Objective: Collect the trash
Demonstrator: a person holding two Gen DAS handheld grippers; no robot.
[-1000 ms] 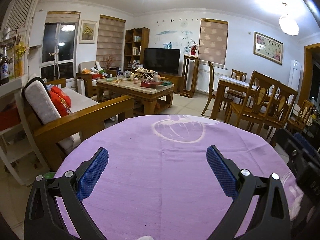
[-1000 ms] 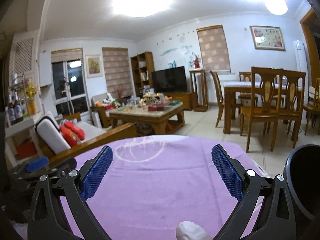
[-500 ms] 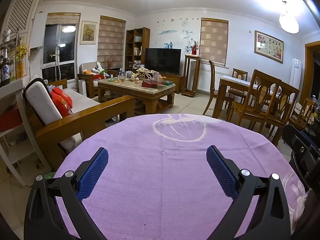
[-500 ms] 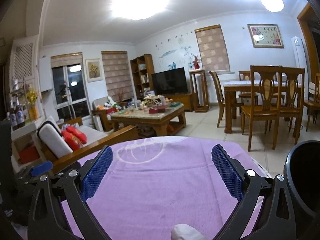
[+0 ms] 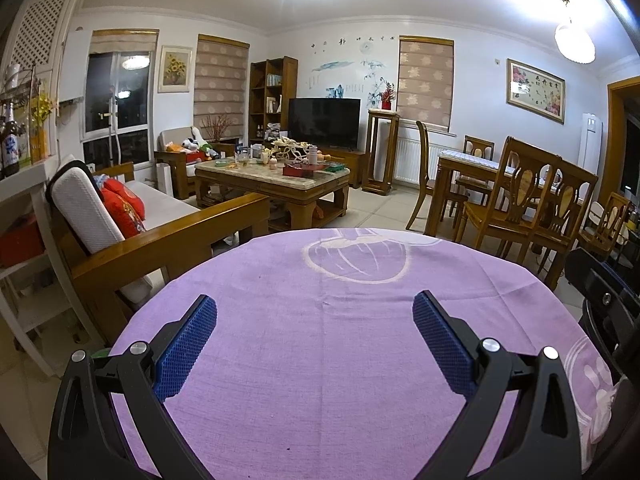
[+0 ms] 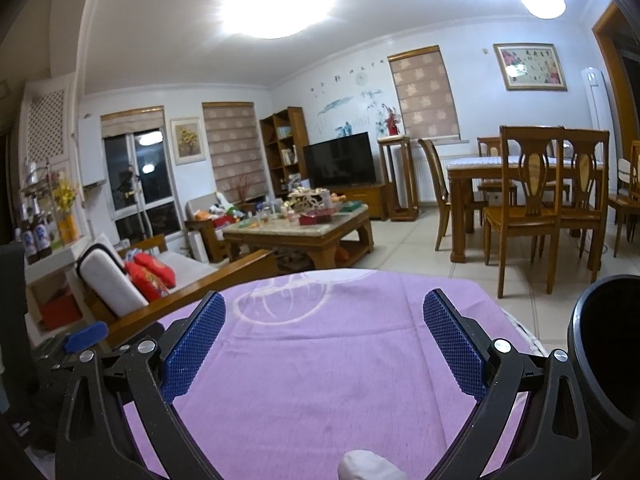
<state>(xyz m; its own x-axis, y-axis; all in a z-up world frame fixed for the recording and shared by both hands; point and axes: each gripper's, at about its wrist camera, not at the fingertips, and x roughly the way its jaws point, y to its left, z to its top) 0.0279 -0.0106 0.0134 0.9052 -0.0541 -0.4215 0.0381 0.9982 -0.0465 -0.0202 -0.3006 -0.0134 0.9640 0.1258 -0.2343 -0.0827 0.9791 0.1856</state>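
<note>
A round table with a purple cloth (image 5: 320,340) fills the lower part of both views, also the right wrist view (image 6: 320,360). My left gripper (image 5: 315,316) is open and empty above the cloth. My right gripper (image 6: 324,312) is open and empty above the cloth too. A white crumpled piece of trash (image 6: 368,466) shows at the bottom edge of the right wrist view, below the right gripper. A black bin (image 6: 608,364) stands at the right edge of the right wrist view. The right gripper's body (image 5: 608,300) shows at the right of the left wrist view.
A wooden sofa (image 5: 152,240) with red cushions stands left of the table. A cluttered coffee table (image 5: 276,180) stands beyond. Wooden dining chairs and table (image 5: 520,204) are at the right. A white shelf with bottles (image 5: 16,184) is at the far left.
Both grippers have tilted up slightly, so the room shows a little lower in view. The white trash has slid lower in the right wrist view. Both stay open.
</note>
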